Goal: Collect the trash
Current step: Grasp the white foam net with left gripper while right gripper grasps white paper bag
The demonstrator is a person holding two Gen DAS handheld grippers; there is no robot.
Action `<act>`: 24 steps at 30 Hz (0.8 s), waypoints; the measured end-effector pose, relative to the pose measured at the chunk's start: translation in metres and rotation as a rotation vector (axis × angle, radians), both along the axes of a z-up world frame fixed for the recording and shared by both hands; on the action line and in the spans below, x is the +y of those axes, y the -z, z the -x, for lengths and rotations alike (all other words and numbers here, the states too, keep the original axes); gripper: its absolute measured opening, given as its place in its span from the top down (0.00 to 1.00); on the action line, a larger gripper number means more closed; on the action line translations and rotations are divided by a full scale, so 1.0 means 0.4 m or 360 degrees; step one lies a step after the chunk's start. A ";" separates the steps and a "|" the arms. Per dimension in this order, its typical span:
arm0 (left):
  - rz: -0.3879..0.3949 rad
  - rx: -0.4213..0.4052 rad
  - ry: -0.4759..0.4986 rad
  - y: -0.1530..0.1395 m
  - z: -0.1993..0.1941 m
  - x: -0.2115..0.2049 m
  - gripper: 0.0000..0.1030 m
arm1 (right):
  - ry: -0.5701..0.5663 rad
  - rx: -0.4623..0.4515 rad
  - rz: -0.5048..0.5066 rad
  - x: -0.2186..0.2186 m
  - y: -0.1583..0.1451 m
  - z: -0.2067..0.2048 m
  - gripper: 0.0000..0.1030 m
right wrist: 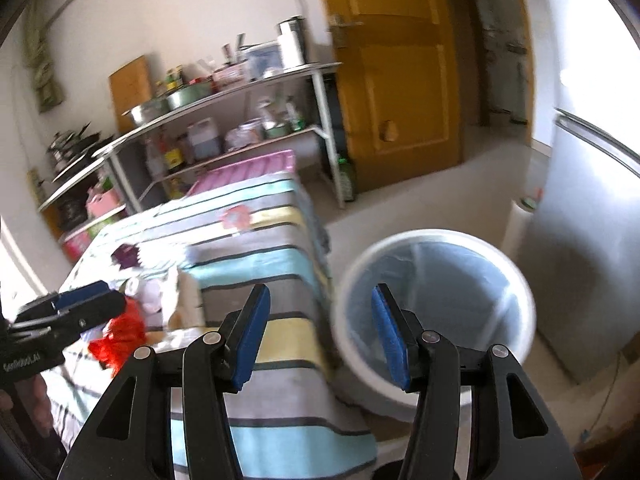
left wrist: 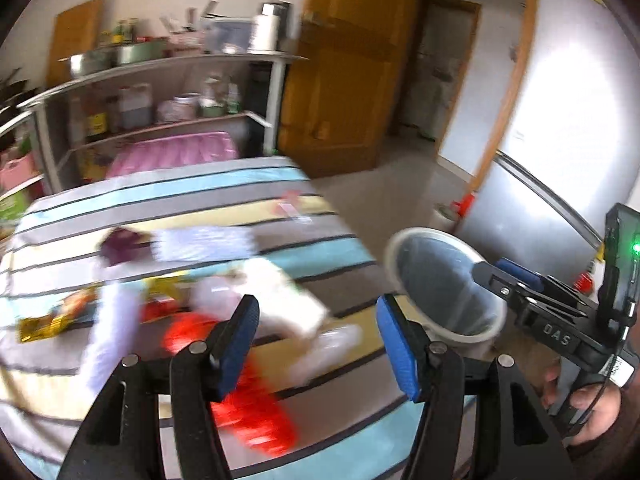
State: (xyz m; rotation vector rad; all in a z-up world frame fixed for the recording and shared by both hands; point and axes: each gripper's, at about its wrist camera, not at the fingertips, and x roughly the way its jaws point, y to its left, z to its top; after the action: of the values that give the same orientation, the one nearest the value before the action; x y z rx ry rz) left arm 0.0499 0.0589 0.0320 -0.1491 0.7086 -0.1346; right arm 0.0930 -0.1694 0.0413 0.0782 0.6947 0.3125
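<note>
Several pieces of trash lie on a striped tablecloth [left wrist: 240, 184]: a red plastic bag [left wrist: 256, 400], a white crumpled wrapper [left wrist: 288, 300], a purple wrapper [left wrist: 120, 244], a yellow snack wrapper [left wrist: 44, 322]. My left gripper [left wrist: 316, 344] is open and empty just above the red bag and white wrapper. A white trash bin [right wrist: 440, 312] with a bluish liner stands on the floor right of the table, also in the left wrist view [left wrist: 444, 284]. My right gripper [right wrist: 320, 340] is open and empty, over the table's right edge beside the bin. The red bag [right wrist: 120, 336] shows under the left gripper [right wrist: 80, 308].
A metal shelf rack [right wrist: 240, 120] with bowls, bottles and jars stands behind the table. A wooden door [right wrist: 392, 80] is at the back. A silver fridge [right wrist: 592, 240] stands right of the bin. A pink item [left wrist: 172, 156] lies behind the table.
</note>
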 end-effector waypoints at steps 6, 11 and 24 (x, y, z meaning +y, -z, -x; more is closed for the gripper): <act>-0.0035 -0.0003 -0.0199 0.012 0.042 0.136 0.37 | -0.0158 0.0022 0.0009 0.115 0.018 -0.015 0.48; -0.0017 0.0015 -0.0304 0.035 0.064 0.230 0.34 | -0.0289 0.0069 0.0040 0.208 0.043 -0.038 0.48; 0.0027 0.0167 -0.0350 0.133 0.024 0.345 0.30 | -0.0569 0.0230 0.0182 0.387 0.125 -0.112 0.48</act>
State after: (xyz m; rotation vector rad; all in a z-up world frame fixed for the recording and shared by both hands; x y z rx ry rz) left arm 0.0403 0.1967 -0.0214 -0.2502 0.7907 0.0781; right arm 0.1379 -0.0146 -0.0089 -0.1354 0.8692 0.6133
